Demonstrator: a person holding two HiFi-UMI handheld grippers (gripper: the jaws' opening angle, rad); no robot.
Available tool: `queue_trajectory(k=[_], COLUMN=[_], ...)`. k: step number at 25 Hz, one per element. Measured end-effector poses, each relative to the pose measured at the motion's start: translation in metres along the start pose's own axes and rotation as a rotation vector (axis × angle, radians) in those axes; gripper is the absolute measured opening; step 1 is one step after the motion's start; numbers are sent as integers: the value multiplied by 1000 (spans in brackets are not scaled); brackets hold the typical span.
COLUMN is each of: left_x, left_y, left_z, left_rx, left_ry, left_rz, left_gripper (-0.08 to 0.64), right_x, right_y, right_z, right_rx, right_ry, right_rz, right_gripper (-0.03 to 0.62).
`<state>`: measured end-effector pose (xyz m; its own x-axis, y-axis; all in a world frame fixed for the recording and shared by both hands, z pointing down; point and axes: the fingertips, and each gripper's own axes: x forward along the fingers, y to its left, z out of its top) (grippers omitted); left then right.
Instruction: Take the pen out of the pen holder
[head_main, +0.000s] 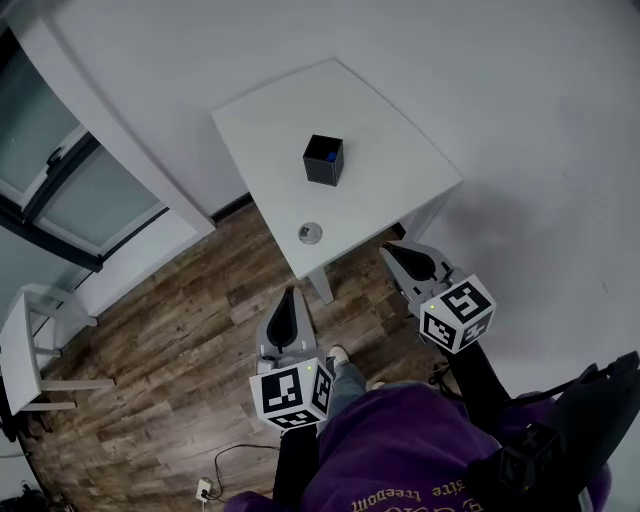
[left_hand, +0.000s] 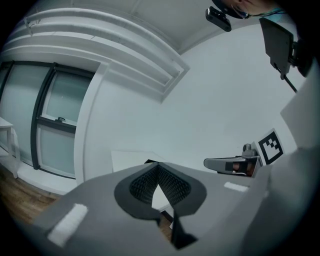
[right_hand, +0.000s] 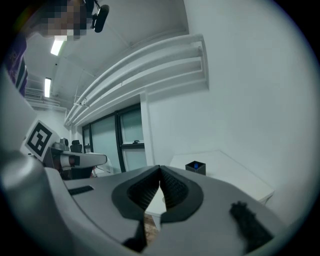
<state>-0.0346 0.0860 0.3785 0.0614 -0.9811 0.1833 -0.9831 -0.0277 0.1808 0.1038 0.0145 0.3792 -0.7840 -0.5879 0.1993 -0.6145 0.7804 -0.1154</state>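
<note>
black pen holder (head_main: 323, 160) mid white table (head_main: 400, 150), 1 blue pen (head_main: 328, 156) inside it, left gripper (head_main: 289, 293) and right gripper (head_main: 393, 249) on the near side, both claws pressed together, empty

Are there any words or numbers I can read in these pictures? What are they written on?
On the shirt: yellow print at the bottom edge of the head view, too blurred to read.
On the left cube: black-and-white square markers, no letters or numbers.
On the right cube: the same kind of markers, no letters or numbers.
On the pen holder: no label shows.
So nothing here can be read.
</note>
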Motion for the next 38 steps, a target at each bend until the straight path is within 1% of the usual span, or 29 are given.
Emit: queue_trajectory(k=[6, 11, 16, 20, 27, 32, 38], left_x=[29, 48, 57, 72, 103, 135, 180], left_y=[32, 53, 54, 55, 64, 69, 68], left_z=[13, 12, -3, 0, 11, 15, 31], left_rx=[9, -5, -21, -27, -43, -35, -27], left_ry=[3, 17, 46, 49, 49, 59, 49], left_rz=[-37, -49, -67, -83, -56, -30, 2], left_gripper=[5, 6, 5, 5, 5, 6, 6], right_x=[45, 71, 78, 92, 127, 154, 182], right_y=[-2, 0, -6, -21, -50, -75, -114], right_z=[11, 12, 0, 4, 12, 18, 24], right_rx=[14, 9, 14, 11, -10, -12, -20], right_ry=[-14, -2, 22, 16, 34, 38, 66], right_rz=[-29, -40, -58, -71, -57, -33, -13], right_gripper=[9, 9, 10, 9, 9, 11, 11])
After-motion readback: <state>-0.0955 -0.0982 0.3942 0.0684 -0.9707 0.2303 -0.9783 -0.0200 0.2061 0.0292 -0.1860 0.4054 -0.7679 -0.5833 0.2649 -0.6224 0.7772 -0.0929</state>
